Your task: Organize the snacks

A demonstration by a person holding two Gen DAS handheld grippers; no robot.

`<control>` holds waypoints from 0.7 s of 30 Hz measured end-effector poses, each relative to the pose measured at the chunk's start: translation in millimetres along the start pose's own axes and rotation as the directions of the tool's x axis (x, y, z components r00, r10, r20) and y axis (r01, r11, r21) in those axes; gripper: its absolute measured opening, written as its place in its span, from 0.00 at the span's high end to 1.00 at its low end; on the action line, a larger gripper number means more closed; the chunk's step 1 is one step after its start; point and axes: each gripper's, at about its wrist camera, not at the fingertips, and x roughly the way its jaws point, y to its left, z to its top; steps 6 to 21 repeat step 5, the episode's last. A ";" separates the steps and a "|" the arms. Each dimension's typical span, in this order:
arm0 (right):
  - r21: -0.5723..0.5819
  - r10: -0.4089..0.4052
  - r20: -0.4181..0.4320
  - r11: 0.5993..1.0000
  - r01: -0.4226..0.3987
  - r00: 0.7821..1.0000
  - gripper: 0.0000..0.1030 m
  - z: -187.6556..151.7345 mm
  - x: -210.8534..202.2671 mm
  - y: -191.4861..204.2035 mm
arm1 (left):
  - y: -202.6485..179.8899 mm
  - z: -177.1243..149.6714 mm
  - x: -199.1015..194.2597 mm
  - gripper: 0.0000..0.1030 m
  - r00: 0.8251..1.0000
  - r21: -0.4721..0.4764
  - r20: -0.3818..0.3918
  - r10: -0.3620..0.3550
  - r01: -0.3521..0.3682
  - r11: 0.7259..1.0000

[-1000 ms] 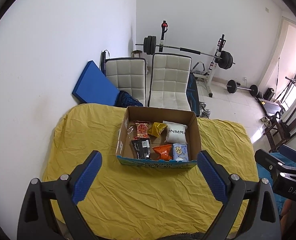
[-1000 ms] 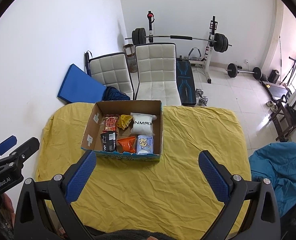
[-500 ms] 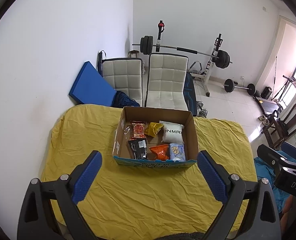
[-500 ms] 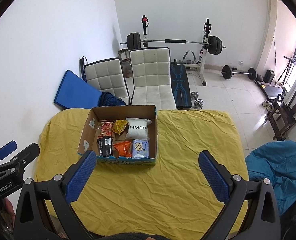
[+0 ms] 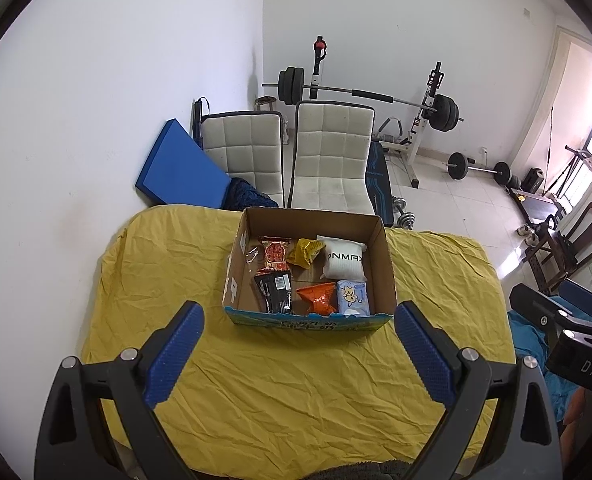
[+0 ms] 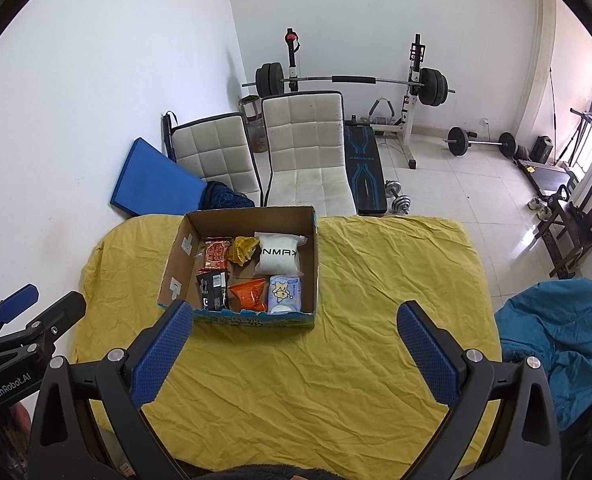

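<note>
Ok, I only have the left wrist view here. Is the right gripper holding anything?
Observer: No. The right gripper is open and empty, above the yellow cloth.
Operator: Where's the box from it?
Observer: The box lies ahead, toward its left finger; that fingertip overlaps the box's near left corner in the picture.
Operator: Anything off the table on that side?
Observer: A blue bundle lies just past the cloth's right edge.
</note>
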 end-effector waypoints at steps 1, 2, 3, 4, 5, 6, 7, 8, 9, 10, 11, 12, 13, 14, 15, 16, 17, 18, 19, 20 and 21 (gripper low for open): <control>0.002 -0.001 0.000 1.000 0.001 1.000 0.00 0.1 0.2 0.2 | 0.5 -0.1 0.2 0.05 1.000 0.001 0.001 0.000 0.000 1.000; 0.001 0.000 -0.002 1.000 0.000 1.000 0.00 0.0 0.1 0.2 | 0.5 0.0 0.2 0.05 1.000 0.002 0.000 0.000 0.000 1.000; 0.002 0.001 -0.002 1.000 -0.001 1.000 0.00 -0.5 0.8 0.4 | 0.2 -1.0 0.3 0.05 1.000 0.001 0.001 0.000 0.000 1.000; 0.003 0.002 -0.001 1.000 -0.002 1.000 0.00 -0.5 -0.1 0.0 | -0.5 -1.0 -1.0 0.05 1.000 -0.001 0.005 -0.002 0.002 1.000; 0.000 0.001 0.000 1.000 -0.001 1.000 0.00 -0.4 -0.3 0.0 | 0.1 -1.6 0.4 0.05 1.000 -0.001 0.007 -0.003 0.003 1.000; 0.000 0.001 0.000 1.000 -0.001 1.000 0.00 -0.4 -0.3 0.0 | 0.1 -1.6 0.4 0.05 1.000 -0.001 0.007 -0.003 0.003 1.000; 0.000 0.001 0.000 1.000 -0.001 1.000 0.00 -0.4 -0.3 0.0 | 0.1 -1.6 0.4 0.05 1.000 -0.001 0.007 -0.003 0.003 1.000; 0.000 0.001 0.000 1.000 -0.001 1.000 0.00 -0.4 -0.3 0.0 | 0.1 -1.6 0.4 0.05 1.000 -0.001 0.007 -0.003 0.003 1.000; 0.000 0.001 0.000 1.000 -0.001 1.000 0.00 -0.4 -0.3 0.0 | 0.1 -1.6 0.4 0.05 1.000 -0.001 0.007 -0.003 0.003 1.000; 0.000 0.001 0.000 1.000 -0.001 1.000 0.00 -0.4 -0.3 0.0 | 0.1 -1.6 0.4 0.05 1.000 -0.001 0.007 -0.003 0.003 1.000; 0.000 0.001 0.000 1.000 -0.001 1.000 0.00 -0.4 -0.3 0.0 | 0.1 -1.6 0.4 0.05 1.000 -0.001 0.007 -0.003 0.003 1.000; 0.000 0.001 0.000 1.000 -0.001 1.000 0.00 -0.4 -0.3 0.0 | 0.1 -1.6 0.4 0.05 1.000 -0.001 0.007 -0.003 0.003 1.000; 0.000 0.001 0.000 1.000 -0.001 1.000 0.00 -0.4 -0.3 0.0 | 0.1 -1.6 0.4 0.05 1.000 -0.001 0.007 -0.003 0.003 1.000; 0.000 0.001 0.000 1.000 -0.001 1.000 0.00 -0.4 -0.3 0.0 | 0.1 -1.6 0.4 0.05 1.000 -0.001 0.007 -0.003 0.003 1.000; 0.000 0.001 0.000 1.000 -0.001 1.000 0.00 -0.4 -0.3 0.0 | 0.1 -1.6 0.4 0.05 1.000 -0.001 0.007 -0.003 0.003 1.000; 0.000 0.001 0.000 1.000 -0.001 1.000 0.00 -0.4 -0.3 0.0 | 0.1 -1.6 0.4 0.05 1.000 -0.001 0.007 -0.003 0.003 1.000; 0.000 0.001 0.000 1.000 -0.001 1.000 0.00 -0.4 -0.3 0.0 | 0.1 -1.6 0.4 0.05 1.000 -0.001 0.007 -0.003 0.003 1.000; 0.000 0.001 0.000 1.000 -0.001 1.000 0.00 -0.4 -0.3 0.0 | 0.1 -1.6 0.4 0.05 1.000 -0.001 0.007 -0.003 0.003 1.000; 0.000 0.001 0.000 1.000 -0.001 1.000 0.00 -0.4 -0.3 0.0 | 0.1 -1.6 0.4 0.05 1.000 -0.001 0.007 -0.003 0.003 1.000; 0.000 0.001 0.000 1.000 -0.001 1.000 0.00 -0.4 -0.3 0.0 | 0.1 -1.6 0.4 0.05 1.000 -0.001 0.007 -0.003 0.003 1.000; 0.000 0.001 0.000 1.000 -0.001 1.000 0.00 -0.4 -0.3 0.0 | 0.1 -1.6 0.4 0.05 1.000 -0.001 0.007 -0.003 0.003 1.000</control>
